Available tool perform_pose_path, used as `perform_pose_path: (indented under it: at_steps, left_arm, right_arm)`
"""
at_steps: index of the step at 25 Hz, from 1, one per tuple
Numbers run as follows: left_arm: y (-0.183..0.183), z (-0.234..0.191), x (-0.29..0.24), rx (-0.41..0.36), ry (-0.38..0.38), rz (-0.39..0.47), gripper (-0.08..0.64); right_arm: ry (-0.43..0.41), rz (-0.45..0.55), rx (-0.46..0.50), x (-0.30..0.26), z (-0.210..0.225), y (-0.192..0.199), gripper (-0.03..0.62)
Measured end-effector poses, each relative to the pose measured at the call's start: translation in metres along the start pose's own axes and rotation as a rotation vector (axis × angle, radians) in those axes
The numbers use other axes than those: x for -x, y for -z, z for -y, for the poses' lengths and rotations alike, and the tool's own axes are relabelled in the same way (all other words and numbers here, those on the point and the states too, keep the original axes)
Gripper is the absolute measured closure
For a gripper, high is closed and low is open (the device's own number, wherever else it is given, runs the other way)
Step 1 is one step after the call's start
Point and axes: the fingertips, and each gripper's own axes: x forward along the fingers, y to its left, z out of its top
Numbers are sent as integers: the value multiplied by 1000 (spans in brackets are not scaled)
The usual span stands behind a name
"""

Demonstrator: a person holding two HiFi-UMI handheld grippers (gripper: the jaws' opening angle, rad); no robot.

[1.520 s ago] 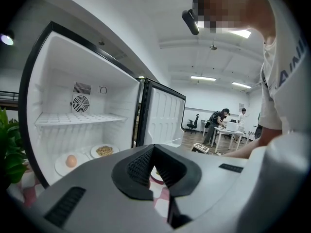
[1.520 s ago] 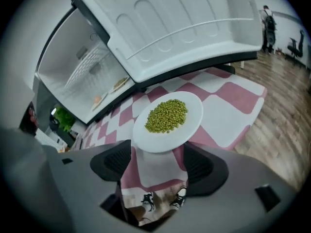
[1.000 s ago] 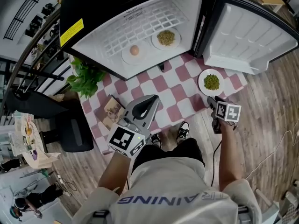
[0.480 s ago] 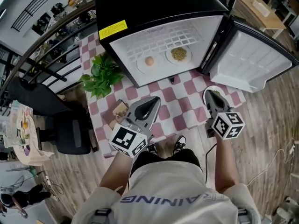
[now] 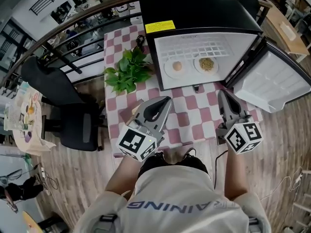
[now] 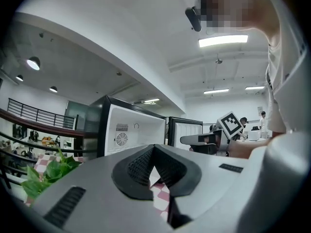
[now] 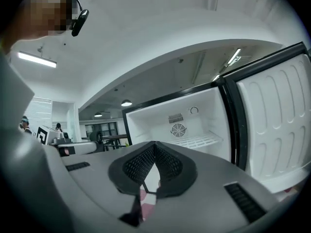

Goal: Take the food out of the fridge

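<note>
egg [image 5: 177, 66] and greenish grains [image 5: 207, 63] on white plates [image 5: 166, 70]

Fridge [image 5: 194, 8] stands upper centre on the table [image 5: 194, 115], its door [image 5: 272, 84] swung out to the right. Inside, two plates side by side: left plate [image 5: 169, 71], right plate [image 5: 198, 66]. Plant [image 5: 129, 72] just left of the fridge, chair [image 5: 63, 106] far left. Lower down, over the table's near edge, left gripper [image 5: 166, 100] at centre, right gripper [image 5: 222, 92] to its right.
</note>
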Motion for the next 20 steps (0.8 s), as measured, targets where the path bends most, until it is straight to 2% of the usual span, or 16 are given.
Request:
perform_pose_path:
  at_steps: [5,11,17,20]
  left_arm:
    - [-3,-9,11,-37,-32,2,555]
    - [-4,-15,14,4,-44,24,555]
    - [0,-12,10,-1,-39,3,555]
    - [2,-12,10,-3,-44,-7,555]
  right_arm:
    - [-38,-7,0,-14,-16,1,572]
    - [-33,-35,-28,-18,-12,13,572]
    - [-19,-51,-62,-19,-3,18,572]
    - [-28,-92,-109,-24,1,30,571]
